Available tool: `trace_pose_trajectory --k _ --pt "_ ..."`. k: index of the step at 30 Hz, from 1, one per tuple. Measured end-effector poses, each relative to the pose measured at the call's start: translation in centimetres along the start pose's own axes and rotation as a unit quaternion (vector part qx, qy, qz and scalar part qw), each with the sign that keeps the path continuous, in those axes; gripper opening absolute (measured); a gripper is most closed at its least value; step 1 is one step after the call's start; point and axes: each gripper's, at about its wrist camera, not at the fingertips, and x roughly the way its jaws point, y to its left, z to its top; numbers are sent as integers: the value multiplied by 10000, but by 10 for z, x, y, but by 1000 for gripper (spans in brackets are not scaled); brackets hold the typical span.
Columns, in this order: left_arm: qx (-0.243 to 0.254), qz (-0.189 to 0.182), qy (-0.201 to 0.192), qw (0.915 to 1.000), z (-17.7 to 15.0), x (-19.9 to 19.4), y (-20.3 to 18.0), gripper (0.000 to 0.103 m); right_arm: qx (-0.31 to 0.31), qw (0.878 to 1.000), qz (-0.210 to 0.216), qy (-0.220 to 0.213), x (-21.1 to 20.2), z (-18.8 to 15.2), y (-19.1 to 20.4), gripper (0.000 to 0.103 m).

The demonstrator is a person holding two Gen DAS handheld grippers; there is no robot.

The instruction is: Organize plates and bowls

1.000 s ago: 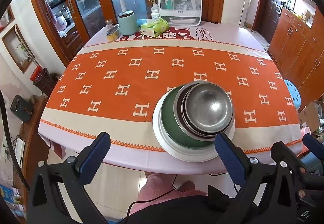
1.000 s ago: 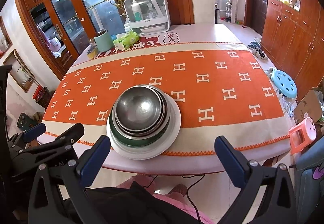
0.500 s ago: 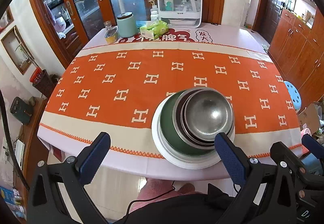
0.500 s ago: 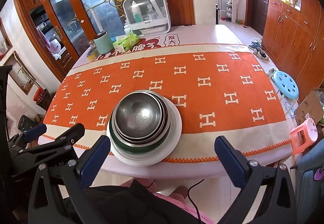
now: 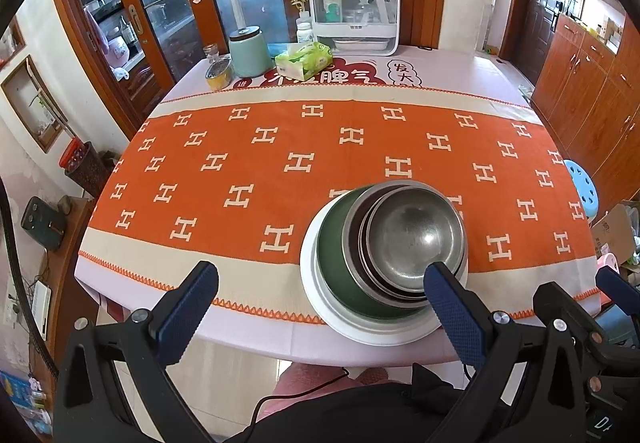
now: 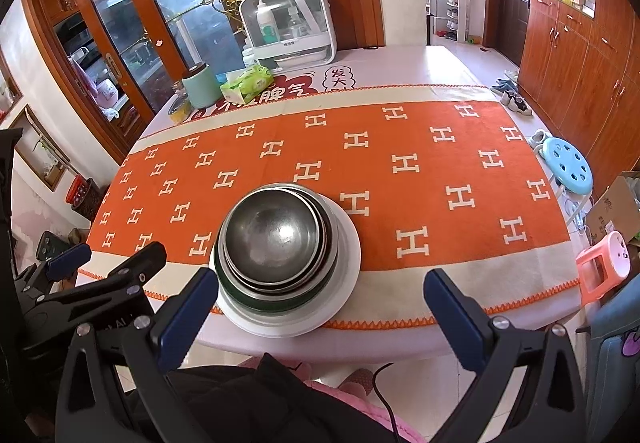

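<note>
Both pairs of fingers stand wide apart and hold nothing. The left gripper (image 5: 320,307) has its own right-hand fingertip (image 5: 440,275) overlapping the near rim of the stack in its view, though whether it touches cannot be told; its other finger is well off to the left over bare cloth. The right gripper (image 6: 320,303) mirrors this: its left-hand fingertip (image 6: 204,283) sits just beside the stack's near-left edge. So the stack lies ahead of and between the two grippers, neither plainly nearer. The stack is a steel bowl (image 5: 416,239) nested in further bowls, inside a green bowl (image 5: 340,267), all on a white plate (image 5: 316,299) near the table's (image 5: 248,335) front edge. Being round, it offers no long axis; I judge either gripper must shift inward to straddle a rim.
</note>
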Motion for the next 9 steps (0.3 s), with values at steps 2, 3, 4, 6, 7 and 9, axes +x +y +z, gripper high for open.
trace_pose_trajectory --k 2,3,4,6,7,9 --pt "1 5 3 10000 0 0 0 102 9 10000 3 8 0 0 0 103" --pt "-1 5 2 10000 0 0 0 102 6 10000 3 7 0 1 0 103" --pt "-3 4 3 10000 0 0 0 102 2 10000 3 6 0 1 0 103" --pt "-11 6 2 10000 0 -1 -1 102 -3 10000 2 6 0 1 0 103" --pt "-11 2 5 10000 0 0 -1 102 -2 10000 3 8 0 1 0 103" --pt "-16 8 8 10000 1 0 -1 102 -9 10000 3 19 2 2 -1 103"
